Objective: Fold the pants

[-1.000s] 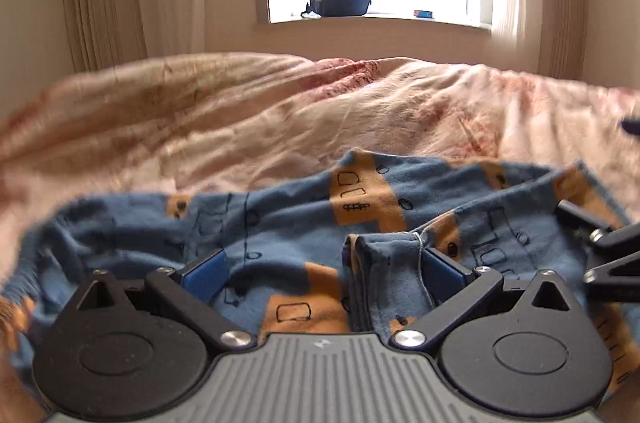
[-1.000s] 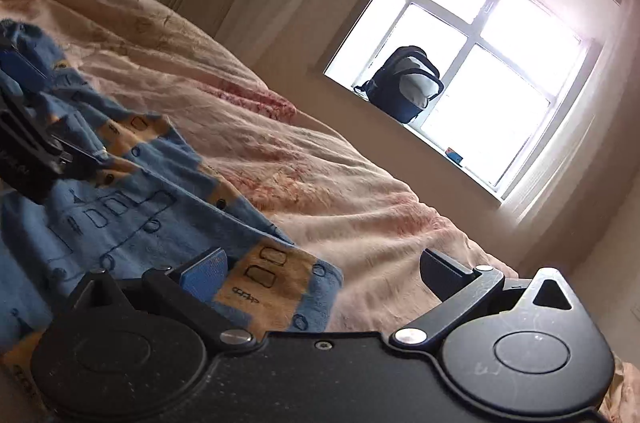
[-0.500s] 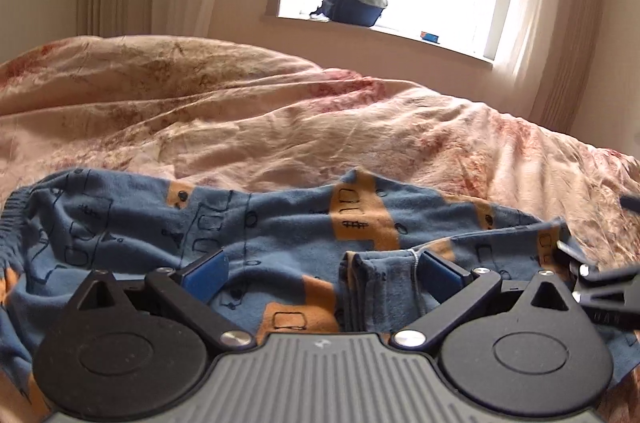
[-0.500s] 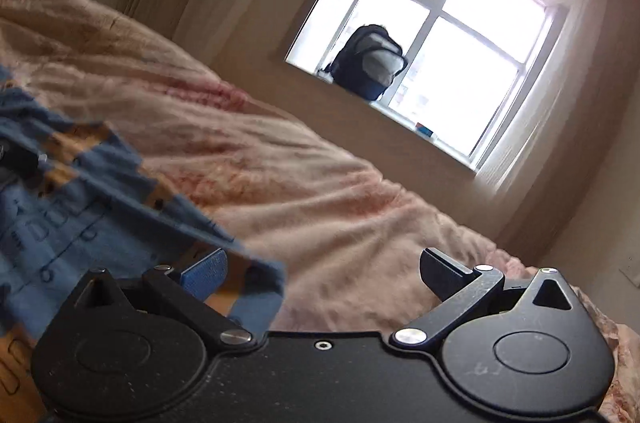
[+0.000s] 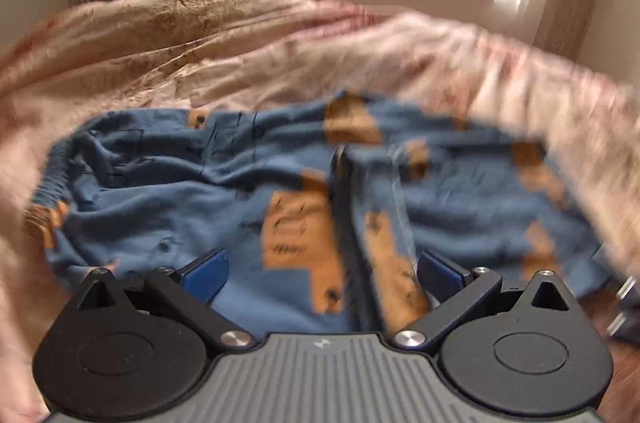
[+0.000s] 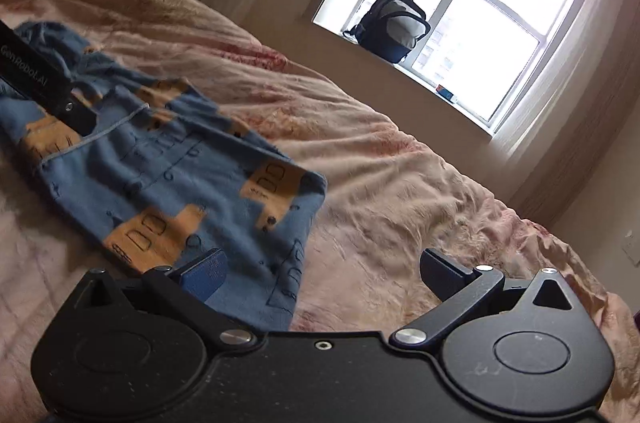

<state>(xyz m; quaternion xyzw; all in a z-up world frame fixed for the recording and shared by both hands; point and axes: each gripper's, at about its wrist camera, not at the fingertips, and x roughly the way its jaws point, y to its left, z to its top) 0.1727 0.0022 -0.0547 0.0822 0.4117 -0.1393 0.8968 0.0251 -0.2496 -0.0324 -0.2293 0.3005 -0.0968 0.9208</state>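
Observation:
Blue pants (image 5: 200,191) with orange patches lie spread across the pink bedspread (image 5: 240,43), waistband at the left. A raised fold of the fabric runs up between my left gripper's (image 5: 324,275) wide open fingers, close to the right one. In the right wrist view the pants (image 6: 160,163) lie to the left. My right gripper (image 6: 324,271) is open too; its left finger (image 6: 204,273) hovers over the near leg end and its right finger over bare bedspread (image 6: 400,183). The left gripper's body (image 6: 32,71) shows over the pants' far end. The left wrist view is blurred.
A dark backpack (image 6: 394,23) stands on the windowsill behind the bed, with a small box (image 6: 446,91) beside it. Curtains hang at both sides of the window. Wooden floor (image 5: 624,391) shows past the bed's edge at the lower right.
Both grippers have drawn back from the pants. The left view now looks down on more of the garment. The leg end at the right gripper has dropped flat onto the bed.

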